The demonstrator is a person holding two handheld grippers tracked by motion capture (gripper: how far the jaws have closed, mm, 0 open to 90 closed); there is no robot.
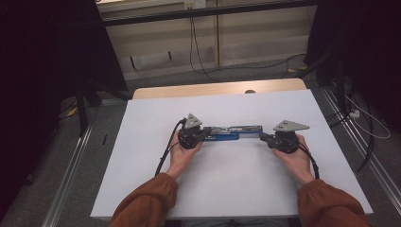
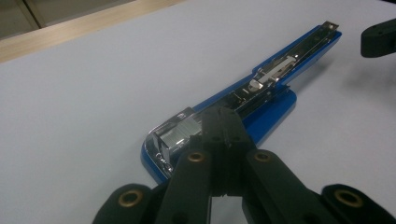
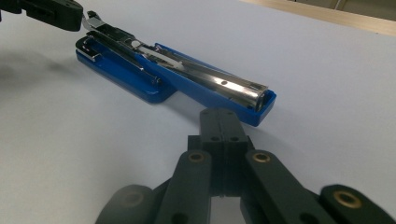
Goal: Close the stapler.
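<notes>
Stapler (image 1: pixel 230 132) open, staples prob. inside

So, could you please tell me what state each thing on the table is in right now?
Stapler: lying swung open on the white table, metal magazine exposed.
Left claw: shut, tips at the stapler's metal end; grip unclear.
Right claw: shut, holding nothing, just short of the stapler's other end.
</notes>
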